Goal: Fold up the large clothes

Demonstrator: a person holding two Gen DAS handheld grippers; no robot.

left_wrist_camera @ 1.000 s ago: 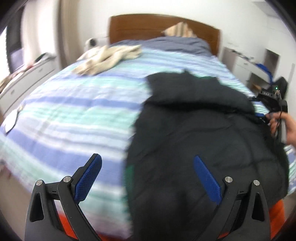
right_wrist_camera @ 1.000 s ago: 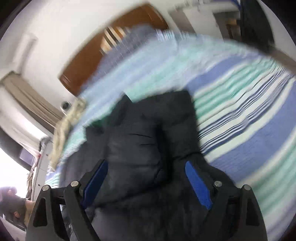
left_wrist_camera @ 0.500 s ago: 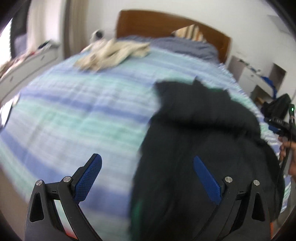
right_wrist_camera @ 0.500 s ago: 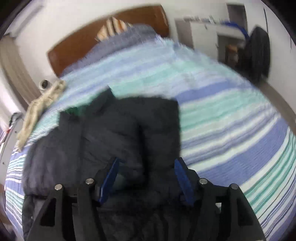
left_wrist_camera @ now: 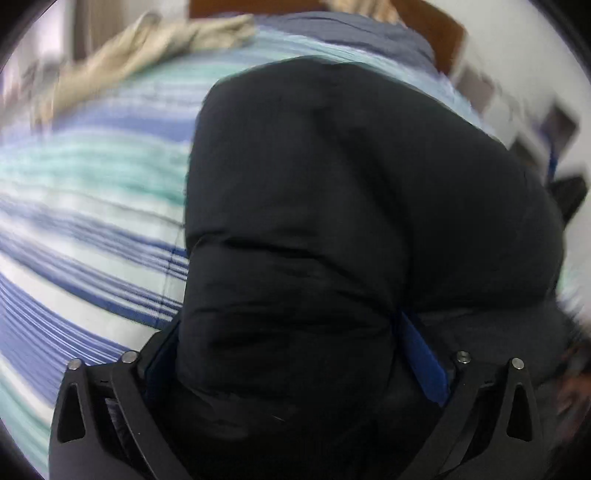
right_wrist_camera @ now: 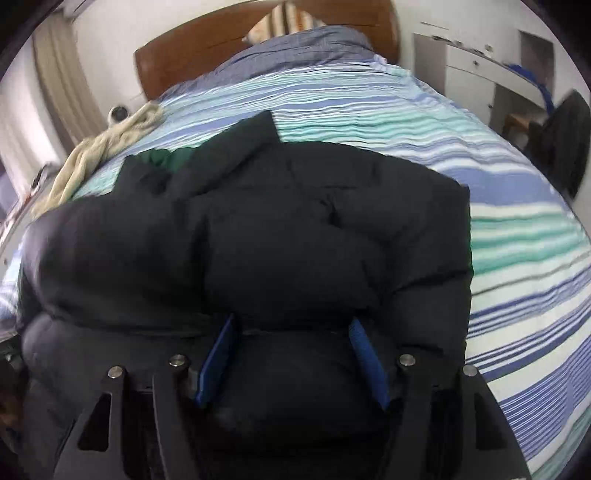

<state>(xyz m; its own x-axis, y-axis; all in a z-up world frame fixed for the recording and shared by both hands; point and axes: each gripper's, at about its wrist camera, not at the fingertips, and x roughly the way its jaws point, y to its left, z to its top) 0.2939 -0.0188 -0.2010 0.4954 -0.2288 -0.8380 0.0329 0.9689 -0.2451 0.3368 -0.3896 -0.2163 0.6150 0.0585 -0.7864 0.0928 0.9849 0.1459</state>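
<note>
A black puffer jacket [left_wrist_camera: 351,192] lies on the striped bed [left_wrist_camera: 85,206], and also shows in the right wrist view [right_wrist_camera: 280,229] with a green lining patch [right_wrist_camera: 166,157] near its collar. My left gripper [left_wrist_camera: 291,332] is wide apart, with the jacket's near edge bulging between its blue pads [left_wrist_camera: 421,350]; the left pad is mostly hidden by fabric. My right gripper [right_wrist_camera: 293,332] has its pads [right_wrist_camera: 218,358] partly closed, pressed into the jacket's thick near edge. Whether either pair pinches the fabric is unclear.
A cream garment [right_wrist_camera: 99,151] lies at the far left of the bed [right_wrist_camera: 517,229]. A grey quilt [right_wrist_camera: 295,48], a striped pillow [right_wrist_camera: 284,20] and the wooden headboard [right_wrist_camera: 192,55] are at the far end. White furniture [right_wrist_camera: 476,66] and a dark bag [right_wrist_camera: 569,140] stand to the right.
Both grippers have moved down onto the jacket's near edge. The right gripper's pads have narrowed. The jacket now fills the space between the left gripper's pads.
</note>
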